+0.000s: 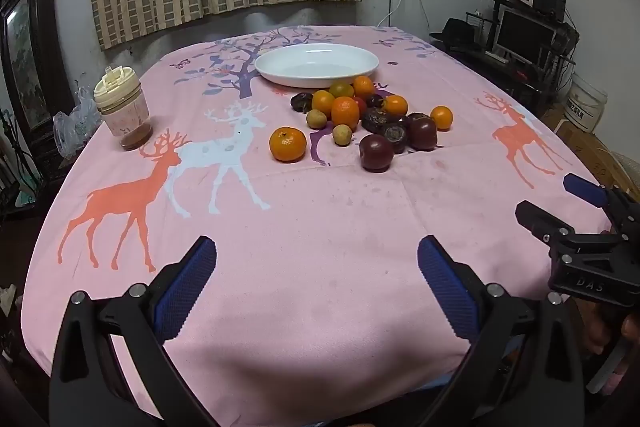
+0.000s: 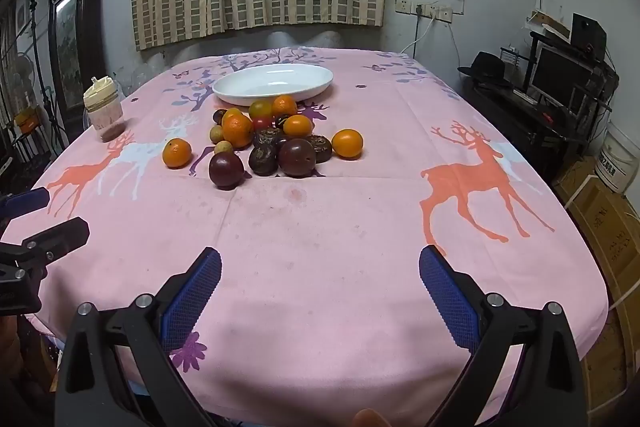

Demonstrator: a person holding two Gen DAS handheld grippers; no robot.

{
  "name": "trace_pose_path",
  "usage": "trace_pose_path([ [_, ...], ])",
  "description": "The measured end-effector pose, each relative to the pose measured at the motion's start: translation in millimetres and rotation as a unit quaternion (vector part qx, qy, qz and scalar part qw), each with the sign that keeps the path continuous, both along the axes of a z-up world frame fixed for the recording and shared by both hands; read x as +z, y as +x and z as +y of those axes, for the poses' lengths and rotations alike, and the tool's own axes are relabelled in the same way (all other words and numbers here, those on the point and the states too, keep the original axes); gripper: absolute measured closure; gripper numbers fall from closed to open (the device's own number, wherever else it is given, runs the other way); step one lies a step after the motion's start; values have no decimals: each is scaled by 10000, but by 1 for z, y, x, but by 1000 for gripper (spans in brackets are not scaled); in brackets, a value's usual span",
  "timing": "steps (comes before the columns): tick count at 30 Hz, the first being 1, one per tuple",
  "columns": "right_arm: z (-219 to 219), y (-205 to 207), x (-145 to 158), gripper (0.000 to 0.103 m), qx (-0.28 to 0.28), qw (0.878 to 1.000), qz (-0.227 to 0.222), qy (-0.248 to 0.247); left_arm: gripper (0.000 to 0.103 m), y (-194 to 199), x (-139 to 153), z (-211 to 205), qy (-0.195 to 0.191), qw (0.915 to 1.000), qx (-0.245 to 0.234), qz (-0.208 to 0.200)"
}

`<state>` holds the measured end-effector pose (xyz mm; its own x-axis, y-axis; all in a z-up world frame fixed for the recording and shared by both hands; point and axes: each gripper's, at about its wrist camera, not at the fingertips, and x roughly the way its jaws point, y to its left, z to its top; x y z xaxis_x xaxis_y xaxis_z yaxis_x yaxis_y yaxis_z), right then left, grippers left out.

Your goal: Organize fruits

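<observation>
One white oval plate, one lidded jar, two grippers, and a fruit pile: roughly seven orange citrus, two pale longans, perhaps seven dark purple-brown fruits, partly hidden

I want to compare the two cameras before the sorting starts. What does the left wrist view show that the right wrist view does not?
Only the left wrist view: a crumpled clear plastic bag behind the cream-lidded jar.
Only the right wrist view: a brown cardboard box on the floor at the right.
Both: the empty white oval dish, the pile of orange and dark purple fruits before it on the pink deer-print tablecloth, and both grippers, left and right, jaws wide open, holding nothing.
</observation>
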<state>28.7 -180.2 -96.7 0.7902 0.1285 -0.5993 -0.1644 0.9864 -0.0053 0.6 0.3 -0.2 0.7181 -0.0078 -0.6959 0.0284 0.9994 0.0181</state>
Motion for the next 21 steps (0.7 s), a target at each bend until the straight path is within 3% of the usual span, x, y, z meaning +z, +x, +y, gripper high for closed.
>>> trace_pose_path([
  [4,0,0,0,4,6,10000,12,-5,5,1,1,-1,139,9999,-4,-78],
  [21,2,1,-2,4,-1,10000,46,-40,5,-3,-6,-4,116,9999,-42,-70],
])
